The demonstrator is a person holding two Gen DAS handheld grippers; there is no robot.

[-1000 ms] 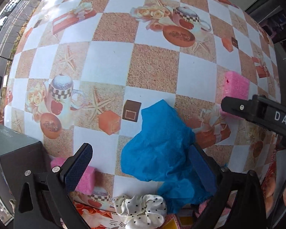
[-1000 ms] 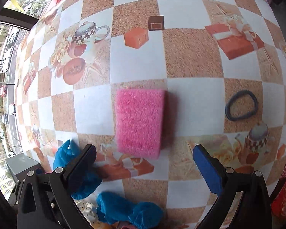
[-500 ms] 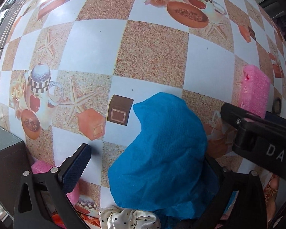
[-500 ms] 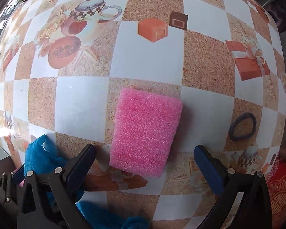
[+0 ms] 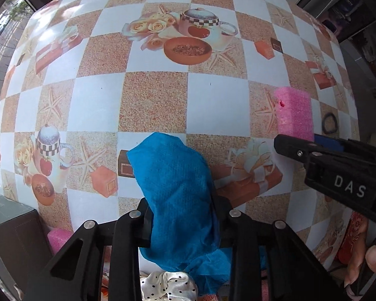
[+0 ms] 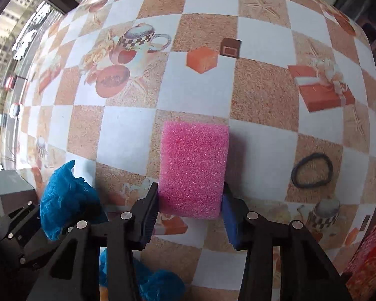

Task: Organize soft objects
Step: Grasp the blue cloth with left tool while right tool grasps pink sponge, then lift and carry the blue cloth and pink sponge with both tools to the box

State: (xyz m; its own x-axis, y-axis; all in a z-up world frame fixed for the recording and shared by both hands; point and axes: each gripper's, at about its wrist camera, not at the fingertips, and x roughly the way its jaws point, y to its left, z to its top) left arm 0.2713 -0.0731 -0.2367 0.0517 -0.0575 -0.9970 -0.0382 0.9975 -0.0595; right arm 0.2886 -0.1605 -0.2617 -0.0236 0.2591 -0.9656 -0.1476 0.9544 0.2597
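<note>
Checkered tablecloth, blue cloth hiding left fingertips

Checkered patterned tablecloth; grey box at edge.

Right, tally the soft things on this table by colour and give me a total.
Pink: 2, the large sponge in the right tongs and a small sponge.
Blue: 2, the cloth in the left tongs and a lump; they may join out of sight.
White, dotted: 1, a scrunchie.
Dark: 1, a hair tie.
Total: 6.
</note>
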